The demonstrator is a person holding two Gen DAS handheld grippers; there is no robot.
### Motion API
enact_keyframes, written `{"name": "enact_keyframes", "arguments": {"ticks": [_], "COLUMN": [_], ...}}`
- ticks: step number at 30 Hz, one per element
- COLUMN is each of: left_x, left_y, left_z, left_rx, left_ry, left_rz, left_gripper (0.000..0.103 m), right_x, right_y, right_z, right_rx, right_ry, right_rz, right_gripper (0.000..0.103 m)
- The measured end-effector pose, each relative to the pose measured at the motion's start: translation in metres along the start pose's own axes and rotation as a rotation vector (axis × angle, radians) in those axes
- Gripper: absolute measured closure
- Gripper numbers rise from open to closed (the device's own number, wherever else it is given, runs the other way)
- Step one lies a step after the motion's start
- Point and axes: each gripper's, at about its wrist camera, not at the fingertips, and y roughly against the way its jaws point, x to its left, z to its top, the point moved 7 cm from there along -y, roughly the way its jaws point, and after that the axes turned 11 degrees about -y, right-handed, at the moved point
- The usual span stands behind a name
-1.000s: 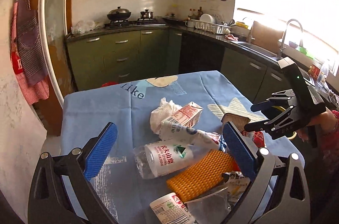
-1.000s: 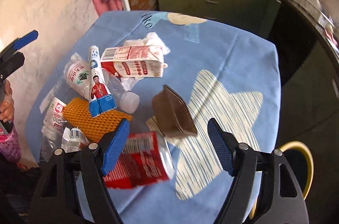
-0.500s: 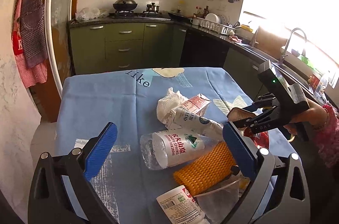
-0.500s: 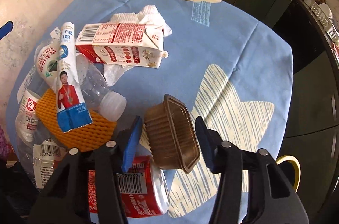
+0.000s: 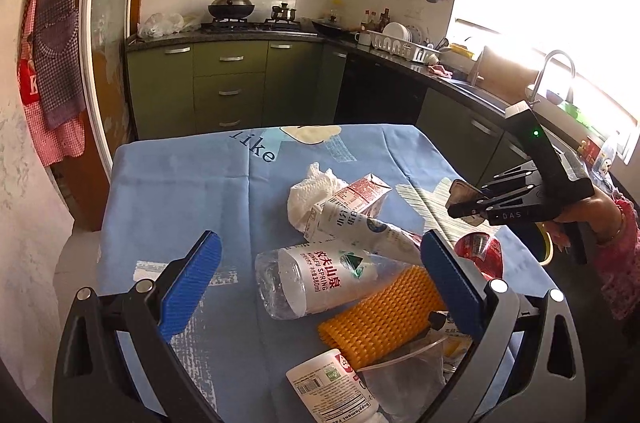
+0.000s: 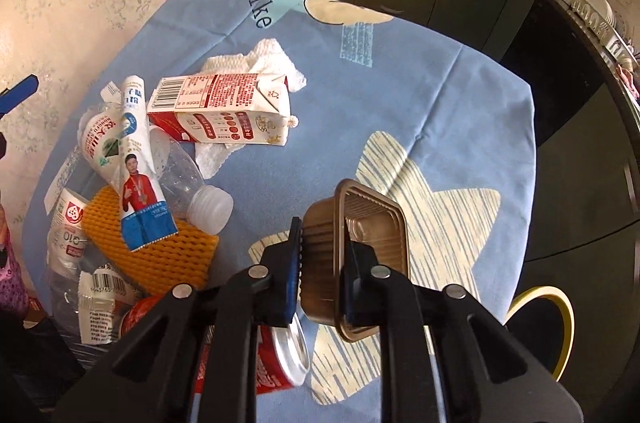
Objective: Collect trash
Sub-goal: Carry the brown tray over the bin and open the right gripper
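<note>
Lying left of the right tool (image 6: 322,263): bottles, orange foam sleeve (image 6: 160,247), milk carton (image 6: 224,113), heaped together as trash awaiting collection. Right tool: jaws closing on the brown plastic tray (image 6: 360,243), wall pinched between the pads. Left tool (image 5: 320,287): released, hovering over the heap. Worktop (image 6: 400,71): blue cloth; green kitchen cabinets beyond.

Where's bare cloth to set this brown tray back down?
Free: the far cloth past the tissue toward the "like" print, and the star patch beside the brown tray. Crowded: the near-left heap around the milk carton.
</note>
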Motion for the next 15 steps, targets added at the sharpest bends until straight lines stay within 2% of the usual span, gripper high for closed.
{"name": "enact_keyframes", "arguments": {"ticks": [4, 7, 10, 15], "left_x": [-0.004, -0.008, -0.013, -0.025], "left_y": [0.004, 0.006, 0.006, 0.003], "left_z": [0.004, 0.007, 0.011, 0.014], "left_rx": [-0.01, -0.013, -0.015, -0.015], "left_ry": [-0.011, -0.023, -0.033, -0.053], "left_rz": [-0.001, -0.003, -0.009, -0.029], "left_gripper": [0.005, 0.005, 0.005, 0.005], "right_x": [-0.016, -0.049, -0.093, -0.191], "right_y": [0.018, 0.034, 0.046, 0.051], "right_z": [-0.007, -0.019, -0.037, -0.083], "right_rx": [-0.04, -0.073, -0.091, -0.07], "right_ry": [-0.045, -0.128, -0.233, -0.438], "right_rz": [-0.008, -0.035, -0.083, -0.228], "right_gripper": [0.087, 0.087, 0.087, 0.087]}}
